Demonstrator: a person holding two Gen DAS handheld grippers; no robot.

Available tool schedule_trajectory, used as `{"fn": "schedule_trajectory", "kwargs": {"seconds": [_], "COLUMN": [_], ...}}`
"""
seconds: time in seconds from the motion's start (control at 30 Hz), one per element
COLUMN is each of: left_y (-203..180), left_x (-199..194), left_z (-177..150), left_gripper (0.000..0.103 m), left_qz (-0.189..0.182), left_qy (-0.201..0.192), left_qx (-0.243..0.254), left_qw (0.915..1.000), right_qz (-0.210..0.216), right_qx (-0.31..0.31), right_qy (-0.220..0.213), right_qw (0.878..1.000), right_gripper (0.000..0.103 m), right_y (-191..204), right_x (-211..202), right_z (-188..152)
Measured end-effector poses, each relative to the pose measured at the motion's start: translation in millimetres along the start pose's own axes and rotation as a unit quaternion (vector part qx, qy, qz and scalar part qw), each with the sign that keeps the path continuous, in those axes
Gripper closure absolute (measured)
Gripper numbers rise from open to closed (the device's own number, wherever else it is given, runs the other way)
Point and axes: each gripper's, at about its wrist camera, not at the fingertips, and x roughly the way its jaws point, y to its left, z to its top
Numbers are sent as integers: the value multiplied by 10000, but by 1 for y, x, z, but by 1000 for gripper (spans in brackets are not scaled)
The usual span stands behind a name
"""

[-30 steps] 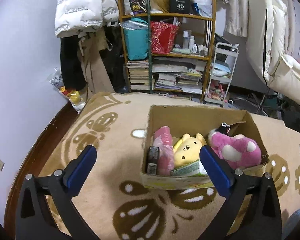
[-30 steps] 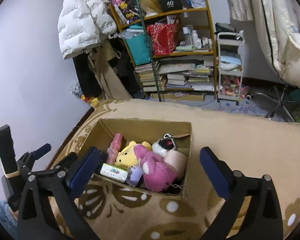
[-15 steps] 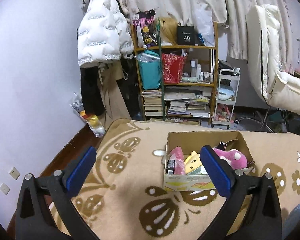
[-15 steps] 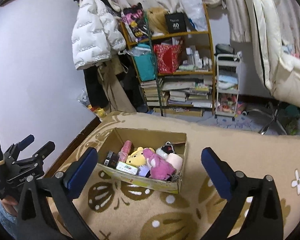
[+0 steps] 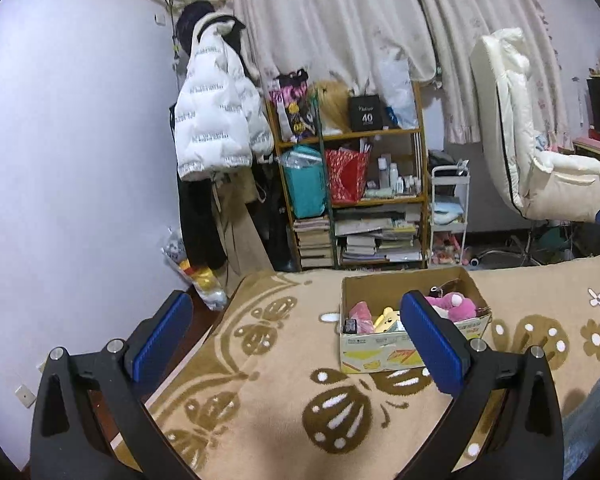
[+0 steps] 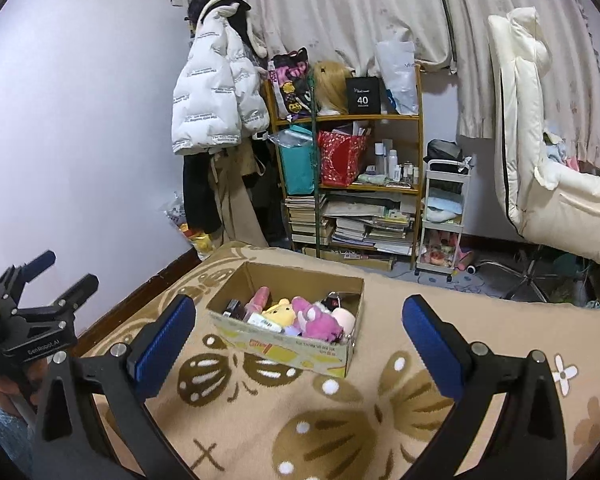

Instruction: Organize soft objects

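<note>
Soft toys fill a cardboard box (image 5: 412, 346) that sits on the beige butterfly-patterned blanket (image 5: 284, 392). In the left wrist view the box lies to the right of centre, partly behind the right blue pad of the left gripper (image 5: 296, 346). Inside it a pink plush (image 5: 452, 306) lies at the right end, a yellow plush (image 5: 386, 317) in the middle and a pink wrapped item (image 5: 360, 314) toward the left. The left gripper's fingers are spread wide and hold nothing. Compared with a second ago, the box looks much smaller and farther off; the camera has risen and pulled back, so the curtains (image 5: 340, 32), the white puffer jacket (image 5: 216, 120) and the full bookshelf (image 5: 352, 196) now show.

In the right wrist view the same box (image 6: 288, 348) rests near the middle of the blanket (image 6: 340, 420), between the two blue pads of the right gripper (image 6: 298, 344), whose fingers are also wide apart and empty. The pink plush (image 6: 316, 320) and yellow plush (image 6: 280, 310) lie side by side, touching. Here too the box has shrunk since the earlier frames as the gripper backed away. The left gripper (image 6: 40, 292) appears at the far left edge, held above the blanket's edge, well apart from the box.
</note>
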Motion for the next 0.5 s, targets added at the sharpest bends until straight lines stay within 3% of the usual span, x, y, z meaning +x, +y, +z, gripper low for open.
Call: {"fn": "schedule_trajectory", "kwargs": {"seconds": [0.17, 0.3, 0.5], "left_y": [2, -1, 2], "left_x": [-26, -38, -47], "left_z": [-12, -26, -48], "left_gripper": [1, 1, 1], "left_qz": [-29, -80, -132], "left_qy": [-225, -313, -328], "left_qx": [-20, 11, -156], "left_qw": [9997, 9995, 9993], "right_qz": [-72, 8, -92], "right_qx": [-85, -128, -93], "right_qy": [-137, -575, -499], "right_qw": [9998, 9983, 9987], "right_gripper": [0, 0, 0], "right_y": [13, 22, 29], "right_x": [-16, -36, -39], "right_z": [-18, -35, -54]}}
